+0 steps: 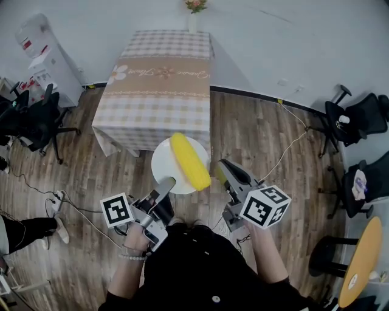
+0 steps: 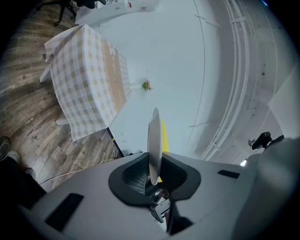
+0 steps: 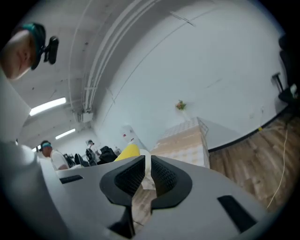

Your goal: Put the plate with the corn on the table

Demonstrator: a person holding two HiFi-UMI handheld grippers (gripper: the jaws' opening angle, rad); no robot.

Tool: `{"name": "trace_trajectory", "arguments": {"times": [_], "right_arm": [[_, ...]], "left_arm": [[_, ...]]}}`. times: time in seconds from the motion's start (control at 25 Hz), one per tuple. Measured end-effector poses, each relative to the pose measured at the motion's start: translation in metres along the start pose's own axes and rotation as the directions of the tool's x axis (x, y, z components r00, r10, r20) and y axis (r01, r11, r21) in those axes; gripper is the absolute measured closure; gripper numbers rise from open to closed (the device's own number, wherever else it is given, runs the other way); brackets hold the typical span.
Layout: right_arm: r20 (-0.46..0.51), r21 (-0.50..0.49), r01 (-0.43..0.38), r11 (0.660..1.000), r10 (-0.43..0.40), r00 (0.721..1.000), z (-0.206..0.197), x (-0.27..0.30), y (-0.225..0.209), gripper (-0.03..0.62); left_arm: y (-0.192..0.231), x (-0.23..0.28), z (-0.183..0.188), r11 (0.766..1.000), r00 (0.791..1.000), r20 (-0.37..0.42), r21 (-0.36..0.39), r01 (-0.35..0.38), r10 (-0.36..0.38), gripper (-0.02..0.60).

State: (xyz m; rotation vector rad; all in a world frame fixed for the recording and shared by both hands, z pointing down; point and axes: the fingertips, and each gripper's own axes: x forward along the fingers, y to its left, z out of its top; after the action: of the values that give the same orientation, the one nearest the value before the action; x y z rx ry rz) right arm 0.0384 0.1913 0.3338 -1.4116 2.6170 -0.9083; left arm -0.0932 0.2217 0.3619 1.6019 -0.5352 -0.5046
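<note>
In the head view, a white plate (image 1: 165, 163) carries a yellow corn cob (image 1: 189, 161) and hangs above the wood floor, just in front of the checked-cloth table (image 1: 159, 85). My left gripper (image 1: 166, 182) is shut on the plate's near rim. In the left gripper view the plate (image 2: 153, 140) stands edge-on between the jaws of that gripper (image 2: 152, 176), with the corn (image 2: 163, 133) behind it. My right gripper (image 1: 219, 165) meets the plate's right rim. In the right gripper view that gripper (image 3: 146, 161) shows only a thin gap, and the corn (image 3: 127, 151) peeks out to its left.
A vase of flowers (image 1: 194, 7) stands at the table's far edge. Black office chairs stand at the left (image 1: 30, 118) and right (image 1: 358, 118). Cables and a power strip (image 1: 58, 199) lie on the floor. A round wooden table (image 1: 361, 261) sits at lower right.
</note>
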Motion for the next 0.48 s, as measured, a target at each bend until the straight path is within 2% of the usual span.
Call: {"name": "trace_trajectory", "arguments": {"times": [0.12,0.24,0.32,0.48], "right_arm": [[-0.002,0.177,-0.056,0.983,0.057,0.998,-0.010,0.004,-0.004,0.470],[0.013,0.293,-0.104,0.950,0.105,0.994,-0.017,0.009,-0.005,0.468],[0.044,0.362,-0.171,0.916,0.167,0.985,-0.018,0.013,0.002,0.468],[0.080,0.445,-0.233,0.865,0.221,0.972,-0.023,0.015,0.008,0.468]], "left_arm": [[-0.001,-0.002,-0.002,1.000,1.000,-0.006,-0.011,0.009,-0.010,0.526],[-0.001,-0.004,-0.004,1.000,1.000,-0.015,-0.021,0.015,-0.015,0.526],[-0.001,-0.006,-0.006,0.999,0.999,-0.024,-0.027,0.022,-0.022,0.526],[-0.002,-0.008,-0.009,0.999,0.999,-0.035,-0.032,0.032,-0.034,0.526]]}}
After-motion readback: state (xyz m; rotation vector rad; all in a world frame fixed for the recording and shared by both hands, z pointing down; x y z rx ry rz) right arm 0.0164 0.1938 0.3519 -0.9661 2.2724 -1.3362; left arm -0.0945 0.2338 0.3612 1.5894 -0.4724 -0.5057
